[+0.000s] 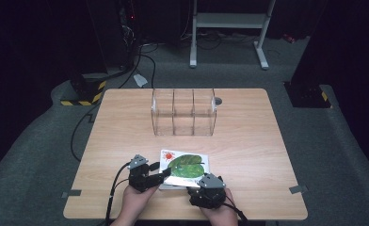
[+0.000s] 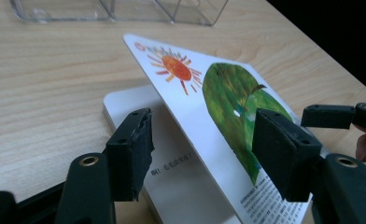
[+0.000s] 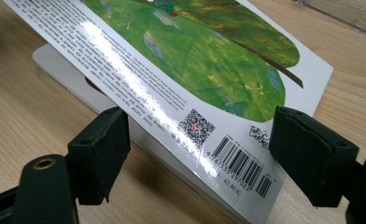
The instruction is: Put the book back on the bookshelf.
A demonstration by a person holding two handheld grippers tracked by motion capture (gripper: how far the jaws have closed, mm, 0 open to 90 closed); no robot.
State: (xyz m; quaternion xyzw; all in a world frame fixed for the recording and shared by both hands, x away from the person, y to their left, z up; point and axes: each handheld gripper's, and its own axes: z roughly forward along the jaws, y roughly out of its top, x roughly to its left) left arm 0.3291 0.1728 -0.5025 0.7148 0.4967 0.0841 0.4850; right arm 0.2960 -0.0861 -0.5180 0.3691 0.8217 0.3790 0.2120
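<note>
Low at the near table edge, both hands aim the left claw (image 1: 163,176) and right claw (image 1: 202,184), each apart, at the picture book (image 1: 185,165).

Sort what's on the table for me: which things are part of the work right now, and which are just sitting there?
In the work:
- picture book, its cover lifted off the pages
- left gripper, at the book's left edge
- right gripper, at its near edge

Just sitting there:
- clear three-compartment organizer, at the far side
- table

A thin picture book (image 1: 185,168) lies near the table's front edge, its green-leaf cover tilted up.
</note>
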